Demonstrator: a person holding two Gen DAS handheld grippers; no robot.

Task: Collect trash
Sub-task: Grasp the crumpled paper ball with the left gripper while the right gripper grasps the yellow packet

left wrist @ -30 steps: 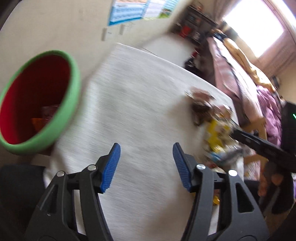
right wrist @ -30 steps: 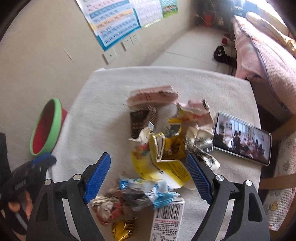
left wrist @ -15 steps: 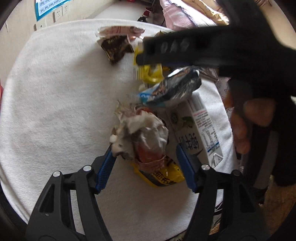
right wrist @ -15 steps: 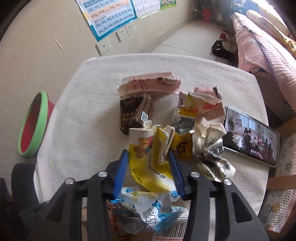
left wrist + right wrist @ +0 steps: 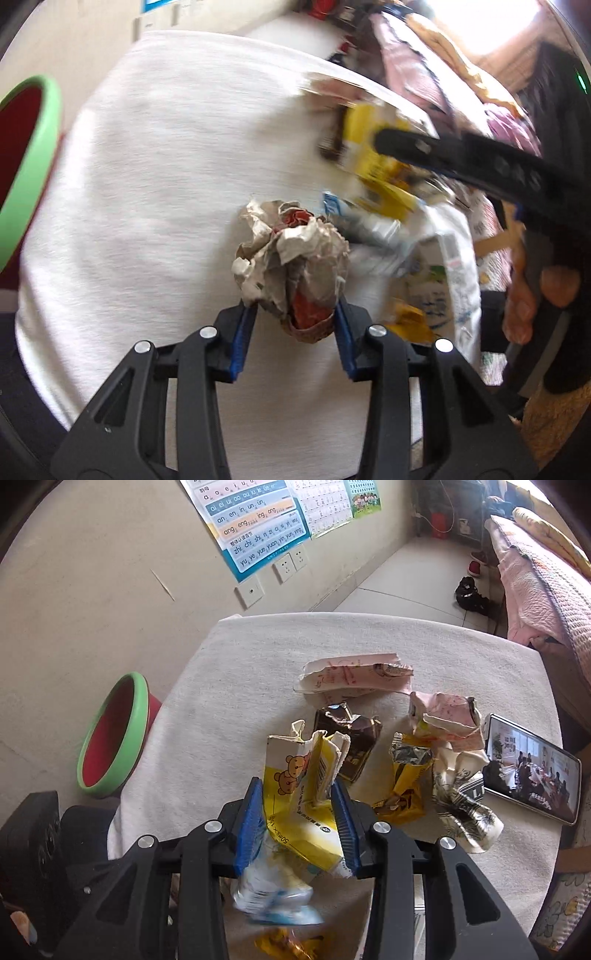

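A crumpled white-and-red paper ball (image 5: 291,251) sits between the blue pads of my left gripper (image 5: 295,308). Its jaws are closing and the pads press the ball's lower part, just above the white tablecloth (image 5: 166,166). My right gripper (image 5: 295,788) has its jaws closing on a torn yellow carton (image 5: 288,771) printed with a bear. A blue-white wrapper (image 5: 273,897) hangs blurred beneath it. The left wrist view shows that carton (image 5: 369,147) at the tip of the right gripper's black arm (image 5: 480,162). The green-rimmed red bin (image 5: 110,738) stands on the floor left of the table.
More trash lies on the cloth: a pink wrapper (image 5: 351,675), a brown packet (image 5: 351,738), yellow foil (image 5: 406,775), crumpled white paper (image 5: 461,794) and a milk carton (image 5: 436,280). A lit phone (image 5: 532,771) lies at the right edge. A bed (image 5: 535,572) is beyond.
The left gripper swung from the bin side over to the trash pile, and its jaws narrowed around the paper ball. The right jaws went from wide open to clamped on the yellow carton.
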